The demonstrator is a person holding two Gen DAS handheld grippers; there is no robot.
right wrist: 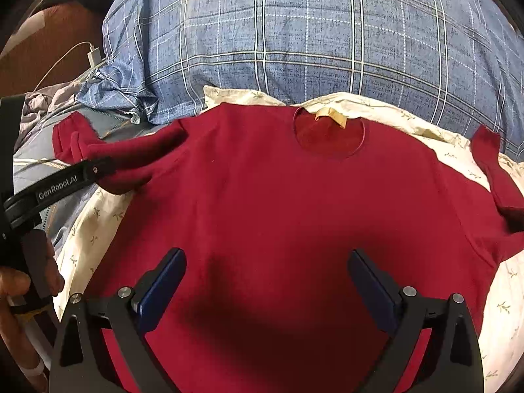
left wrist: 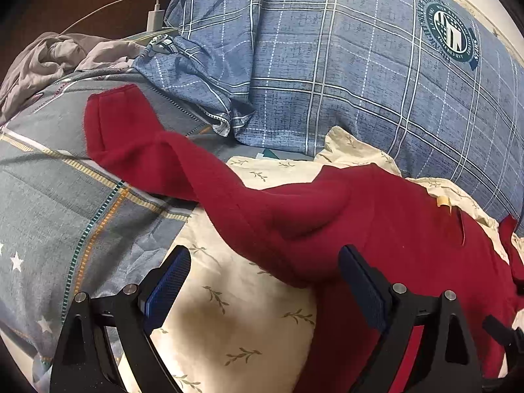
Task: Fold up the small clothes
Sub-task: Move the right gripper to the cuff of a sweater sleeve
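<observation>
Blue-padded fingers of the right claw are seen spread wide, nothing held between them, hovering just above the lower body of the red sweater. Sweater is laid out flat, front up, on a cream leaf-print sheet on the bed, neckline with its tan label pointed away from the claw. No fold is seen yet: body is spread full width, both sleeves out to the sides. Task is judged at its start; sleeves and body folds are all left to do.

Left claw is also spread open and empty, one finger over the cream sheet, the other over the sweater's side edge. Ahead of it the left sleeve is stretched away and to the left, rumpled, its cuff resting on a grey plaid quilt beyond the sheet. This sleeve is judged the likely first thing to be picked up.

Beyond the sweater, a large blue plaid pillow is banked up behind the neckline.

View differences: the whole garment, neckline and right sleeve are shown only by the right wrist view, plus the left claw's body entering at left and the person's hand on it. The round emblem on the pillow, the charger plug with cable, and crumpled grey cloth far left are shown clearly only by the left wrist view.
</observation>
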